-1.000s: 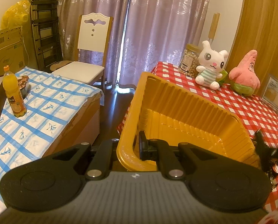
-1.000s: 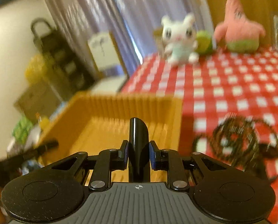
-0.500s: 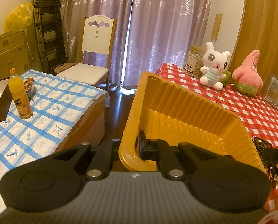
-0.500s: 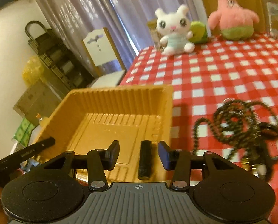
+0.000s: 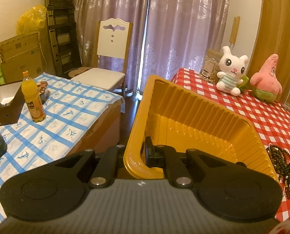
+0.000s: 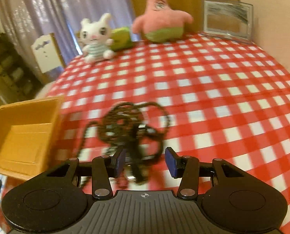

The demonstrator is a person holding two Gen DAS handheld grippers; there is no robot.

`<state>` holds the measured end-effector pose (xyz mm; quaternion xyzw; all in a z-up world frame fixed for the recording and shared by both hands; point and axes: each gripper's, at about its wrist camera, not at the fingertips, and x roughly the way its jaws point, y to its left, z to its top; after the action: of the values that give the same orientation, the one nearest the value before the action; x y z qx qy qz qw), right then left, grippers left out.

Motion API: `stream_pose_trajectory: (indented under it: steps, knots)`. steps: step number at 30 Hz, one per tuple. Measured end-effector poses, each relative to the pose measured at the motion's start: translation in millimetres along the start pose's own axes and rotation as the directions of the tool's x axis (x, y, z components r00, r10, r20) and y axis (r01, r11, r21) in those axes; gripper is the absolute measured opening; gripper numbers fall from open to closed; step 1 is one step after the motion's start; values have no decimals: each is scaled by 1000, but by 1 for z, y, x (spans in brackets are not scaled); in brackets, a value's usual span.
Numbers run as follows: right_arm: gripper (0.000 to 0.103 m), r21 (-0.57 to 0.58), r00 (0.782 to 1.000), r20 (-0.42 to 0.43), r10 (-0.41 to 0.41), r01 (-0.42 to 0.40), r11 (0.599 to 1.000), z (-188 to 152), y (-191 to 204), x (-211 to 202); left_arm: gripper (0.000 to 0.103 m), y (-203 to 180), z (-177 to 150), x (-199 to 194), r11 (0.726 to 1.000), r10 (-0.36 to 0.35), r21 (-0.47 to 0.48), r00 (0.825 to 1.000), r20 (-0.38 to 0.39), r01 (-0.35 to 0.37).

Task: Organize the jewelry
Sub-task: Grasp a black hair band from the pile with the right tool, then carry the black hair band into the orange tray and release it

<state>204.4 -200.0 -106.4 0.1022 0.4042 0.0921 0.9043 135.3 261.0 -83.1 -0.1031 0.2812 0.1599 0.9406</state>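
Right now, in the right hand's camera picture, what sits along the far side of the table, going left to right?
White plush bunny → small green plush → pink starfish plush → clear-framed picture.

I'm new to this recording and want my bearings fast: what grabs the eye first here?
First the big yellow tray, tilted up off the red checked tablecloth with the left gripper clamped on its near rim. Next, the dark tangle of beaded necklaces lying on the cloth right of the tray, with the right gripper open just above its near end. At the table's far edge sit a white bunny toy and a pink starfish toy.
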Motion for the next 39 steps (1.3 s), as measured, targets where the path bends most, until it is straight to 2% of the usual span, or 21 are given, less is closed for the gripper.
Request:
stream_pose_trajectory:
  steps: [6, 8, 15, 22, 30, 35, 39]
  knots:
    - [46, -47, 997, -62, 37, -40, 998, 10, -13, 25, 8, -6, -1, -1, 999, 36, -9, 999, 7, -36]
    - [42, -71, 996, -83, 37, -43, 997, 12, -11, 35, 8, -6, -2, -2, 999, 44, -14, 999, 6, -44]
    - [13, -70, 991, -127, 46, -55, 996, 23, -15, 54, 8, -11, -3, -4, 997, 68, -20, 998, 7, -68]
    - [10, -23, 995, -94, 41, -43, 999, 27, -27, 46, 8, -13, -3, -4, 997, 73, -20, 997, 10, -72]
    - [10, 30, 999, -33, 36, -35, 999, 38, -27, 14, 8, -13, -1, -2, 998, 60, -18, 998, 9, -60]
    - [10, 3, 992, -14, 122, -122, 993, 46, 7, 0, 8, -11, 1, 0, 999, 45, -15, 999, 2, -45]
    - [10, -28, 972, -35, 233, -234, 972, 46, 52, 2, 7, -7, 0, 0, 999, 31, -17, 1000, -3, -31]
